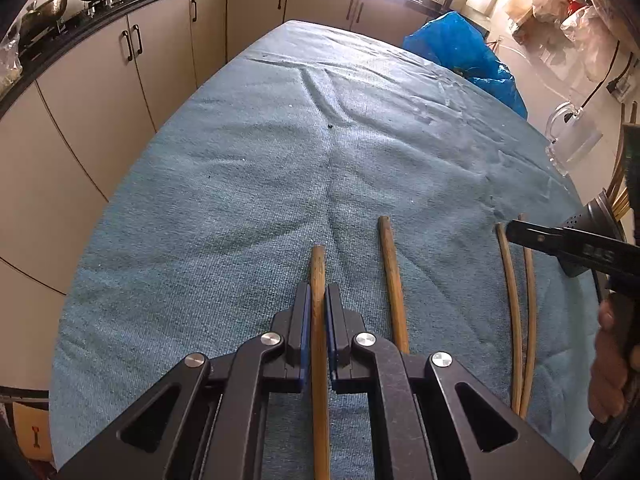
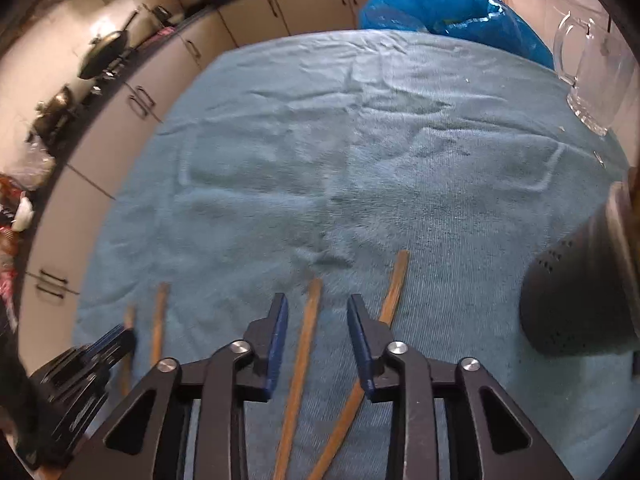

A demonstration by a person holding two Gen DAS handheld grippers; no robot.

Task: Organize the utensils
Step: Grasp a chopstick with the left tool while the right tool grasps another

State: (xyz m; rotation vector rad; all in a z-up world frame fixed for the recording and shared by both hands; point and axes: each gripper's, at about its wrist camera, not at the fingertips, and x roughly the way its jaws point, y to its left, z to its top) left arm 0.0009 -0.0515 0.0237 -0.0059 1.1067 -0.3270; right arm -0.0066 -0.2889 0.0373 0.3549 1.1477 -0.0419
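Chopstick (image 1: pixel 319 320) pinched in downward-tilted left claw (image 1: pixel 318 308) over towel (image 1: pixel 280 160).

Window glare, motion blur, fisheye edges

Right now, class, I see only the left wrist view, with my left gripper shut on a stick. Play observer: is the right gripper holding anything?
Observer: No. The right gripper is open. One stick lies between its fingers, untouched.
Operator: Where is that stick's partner?
Observer: The second stick slants away to the right and passes under the gripper's right-hand finger.
Operator: And the holder?
Observer: The holder stands to the right of that gripper, its dark wall dotted with holes, apart from both sticks.
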